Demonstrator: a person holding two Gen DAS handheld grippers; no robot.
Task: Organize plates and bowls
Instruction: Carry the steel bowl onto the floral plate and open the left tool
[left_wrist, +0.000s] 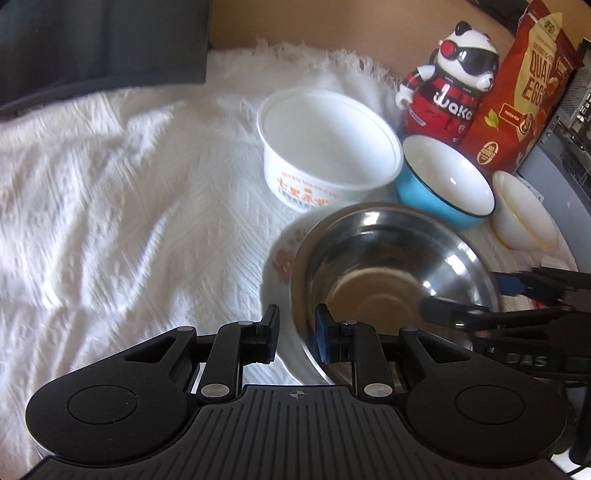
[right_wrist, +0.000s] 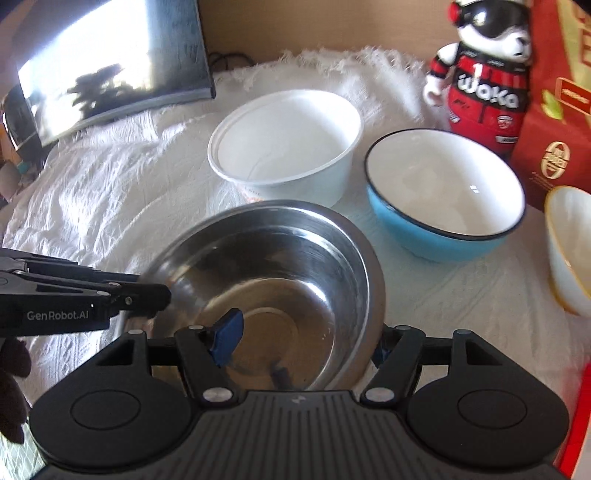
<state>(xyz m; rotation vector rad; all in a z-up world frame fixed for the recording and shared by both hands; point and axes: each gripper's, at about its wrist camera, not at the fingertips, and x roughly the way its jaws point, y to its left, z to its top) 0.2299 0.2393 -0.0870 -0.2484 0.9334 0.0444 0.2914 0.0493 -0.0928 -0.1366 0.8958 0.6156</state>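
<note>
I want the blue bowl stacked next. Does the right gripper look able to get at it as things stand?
Probably not yet: the right gripper straddles the steel bowl's rim, opposite the left gripper. The blue bowl stands open just behind, with nothing between.

My round stainless steel bowl (left_wrist: 395, 266) covers most of the white floral-print plate (left_wrist: 282, 258) beneath it; only the plate's left rim shows, and from my right wrist camera I cannot see that plate at all. The small cream bowl with a yellow rim (right_wrist: 570, 251) is cut off by the right edge there. The red quail-egg box (left_wrist: 532, 85) runs off the top corner, its lettering clipped. The orange print on the white plastic tub (left_wrist: 325, 140) is too blurred to read.
</note>
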